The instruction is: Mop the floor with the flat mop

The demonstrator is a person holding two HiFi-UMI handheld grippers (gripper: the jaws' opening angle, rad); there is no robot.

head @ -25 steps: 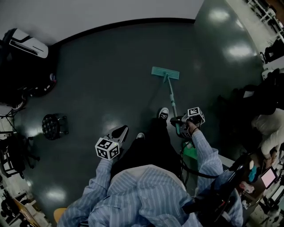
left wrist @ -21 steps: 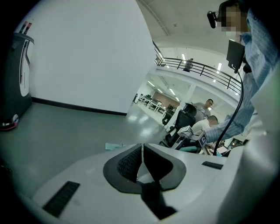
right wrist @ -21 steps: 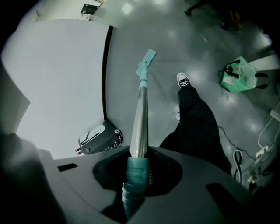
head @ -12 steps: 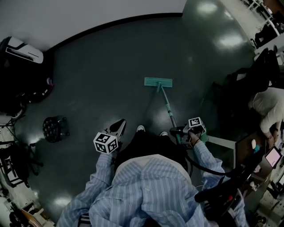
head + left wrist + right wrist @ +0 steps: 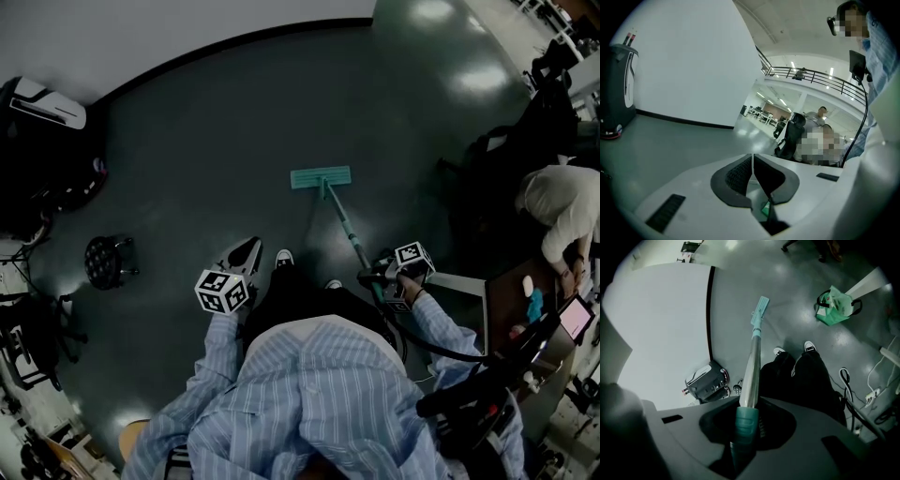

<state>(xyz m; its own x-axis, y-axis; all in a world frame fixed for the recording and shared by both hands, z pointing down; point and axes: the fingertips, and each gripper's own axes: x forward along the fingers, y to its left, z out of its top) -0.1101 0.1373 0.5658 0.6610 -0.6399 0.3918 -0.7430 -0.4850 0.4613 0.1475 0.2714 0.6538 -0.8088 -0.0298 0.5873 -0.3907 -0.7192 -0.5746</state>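
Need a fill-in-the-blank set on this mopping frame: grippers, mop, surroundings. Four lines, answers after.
1. Of the two grippers, the mop handle is clamped in the ____ one.
2. The left gripper has its fingers together with ____ between them.
3. The mop head lies flat on the ____.
4. The black stool stands on the person's ____ side.
Missing words: right; nothing; floor; left.

Teal flat mop (image 5: pixel 321 177) head flat on floor (image 5: pixel 206 141), prob. touching; handle slants back.
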